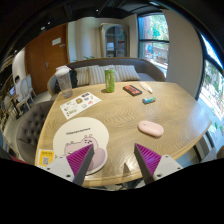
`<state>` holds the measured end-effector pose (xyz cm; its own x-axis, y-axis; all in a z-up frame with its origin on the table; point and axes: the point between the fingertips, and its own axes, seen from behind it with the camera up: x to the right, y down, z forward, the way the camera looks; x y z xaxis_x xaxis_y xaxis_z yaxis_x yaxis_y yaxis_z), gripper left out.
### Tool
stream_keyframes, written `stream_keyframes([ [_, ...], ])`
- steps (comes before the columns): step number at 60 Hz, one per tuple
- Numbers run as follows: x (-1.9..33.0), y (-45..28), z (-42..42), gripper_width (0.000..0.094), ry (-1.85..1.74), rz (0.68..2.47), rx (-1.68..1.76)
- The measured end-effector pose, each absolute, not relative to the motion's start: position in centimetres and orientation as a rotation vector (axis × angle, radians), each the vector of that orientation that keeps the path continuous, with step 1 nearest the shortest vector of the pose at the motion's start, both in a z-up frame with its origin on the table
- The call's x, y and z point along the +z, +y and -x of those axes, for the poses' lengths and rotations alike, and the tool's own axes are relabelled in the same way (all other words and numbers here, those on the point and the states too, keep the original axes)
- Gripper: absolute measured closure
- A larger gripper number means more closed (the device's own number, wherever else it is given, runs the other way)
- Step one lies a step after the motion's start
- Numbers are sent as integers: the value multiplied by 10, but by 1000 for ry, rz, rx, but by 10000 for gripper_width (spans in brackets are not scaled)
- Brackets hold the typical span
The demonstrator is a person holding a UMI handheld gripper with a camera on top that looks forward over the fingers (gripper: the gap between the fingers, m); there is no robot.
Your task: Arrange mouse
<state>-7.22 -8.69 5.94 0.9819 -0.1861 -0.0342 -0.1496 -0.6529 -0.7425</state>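
The gripper [115, 166] hangs over the near edge of the round wooden table [130, 115], fingers spread and holding nothing. The pink mouse [151, 128] lies beyond the right finger, apart from it. Far items are too small to identify.

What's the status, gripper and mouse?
Gripper open, empty, fingers over the table. Pink mouse ahead, untouched. Path clear; round mat beside.
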Motion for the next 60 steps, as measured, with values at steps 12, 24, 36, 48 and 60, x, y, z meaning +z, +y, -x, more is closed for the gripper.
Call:
stream_keyframes([
  [12, 35, -112, -36, 93, 275, 2281, -211],
  [24, 14, -107, -117, 98, 257, 2280, -215],
  [36, 8, -69, -114, 95, 103, 2259, -51],
  [48, -7, -38, -104, 94, -14, 2253, 8],
  [60, -13, -9, -116, 97, -12, 2224, 37],
])
